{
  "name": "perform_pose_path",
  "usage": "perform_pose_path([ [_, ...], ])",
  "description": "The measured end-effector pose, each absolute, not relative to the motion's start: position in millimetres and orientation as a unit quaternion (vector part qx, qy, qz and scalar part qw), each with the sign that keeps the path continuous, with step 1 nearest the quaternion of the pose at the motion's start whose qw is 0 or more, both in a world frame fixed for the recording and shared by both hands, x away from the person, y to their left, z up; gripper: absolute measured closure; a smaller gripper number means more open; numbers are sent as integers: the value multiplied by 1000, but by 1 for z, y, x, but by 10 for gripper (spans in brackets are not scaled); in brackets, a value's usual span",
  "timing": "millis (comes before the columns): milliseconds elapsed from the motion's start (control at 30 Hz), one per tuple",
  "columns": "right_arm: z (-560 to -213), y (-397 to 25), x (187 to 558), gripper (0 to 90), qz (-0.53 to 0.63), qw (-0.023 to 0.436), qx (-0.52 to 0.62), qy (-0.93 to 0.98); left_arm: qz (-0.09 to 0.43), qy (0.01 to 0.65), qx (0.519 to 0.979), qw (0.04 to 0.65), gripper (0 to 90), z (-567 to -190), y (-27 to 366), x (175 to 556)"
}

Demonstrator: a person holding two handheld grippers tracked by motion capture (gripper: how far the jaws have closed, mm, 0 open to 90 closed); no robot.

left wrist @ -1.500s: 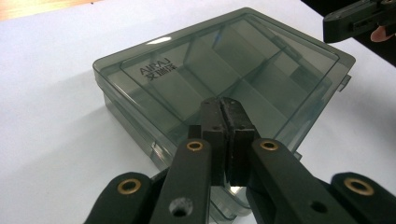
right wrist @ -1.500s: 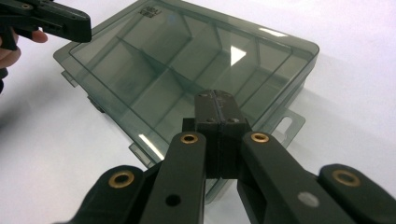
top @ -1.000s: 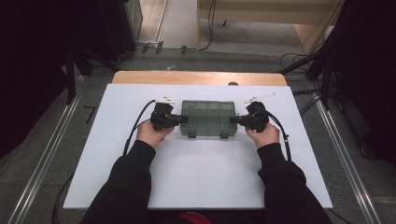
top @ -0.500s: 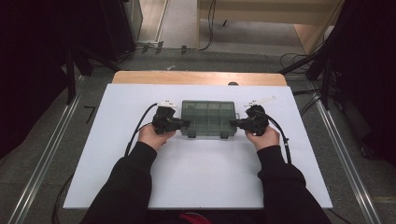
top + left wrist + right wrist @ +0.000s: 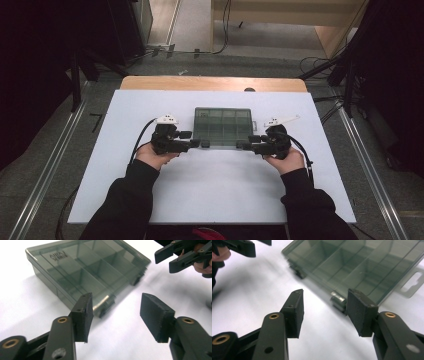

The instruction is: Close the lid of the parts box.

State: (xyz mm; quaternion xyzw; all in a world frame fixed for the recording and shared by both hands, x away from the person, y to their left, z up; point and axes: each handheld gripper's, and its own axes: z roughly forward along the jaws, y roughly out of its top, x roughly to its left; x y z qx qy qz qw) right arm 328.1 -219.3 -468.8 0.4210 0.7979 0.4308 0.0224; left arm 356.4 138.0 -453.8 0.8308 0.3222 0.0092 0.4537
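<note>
Lab or recording studio setup: white table (image 5: 210, 195) on a grey floor (image 5: 50, 165), metal rails (image 5: 40, 185) either side, loose cables (image 5: 320, 65), black curtains (image 5: 35, 60), wooden furniture (image 5: 300, 15) behind.

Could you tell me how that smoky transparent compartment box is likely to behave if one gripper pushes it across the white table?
The compartment box looks like rigid plastic, so it should slide rather than flex. Its compartments appear empty, so it is probably light and may pivot under an off-centre push. Lying flat and low on the smooth table, it seems unlikely to tip.
</note>
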Motion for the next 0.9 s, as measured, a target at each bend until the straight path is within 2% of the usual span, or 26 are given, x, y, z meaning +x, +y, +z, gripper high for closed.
perform_pose_path([
  [167,-471,-215,308,406,436,27,404,803,12,317,834,452,358,-456,147,338],
  [367,-474,-214,285,365,438,28,390,810,16,319,836,446,358,-461,165,320],
  [900,-488,-226,252,357,436,19,389,811,18,346,831,435,356,-480,204,286],
])
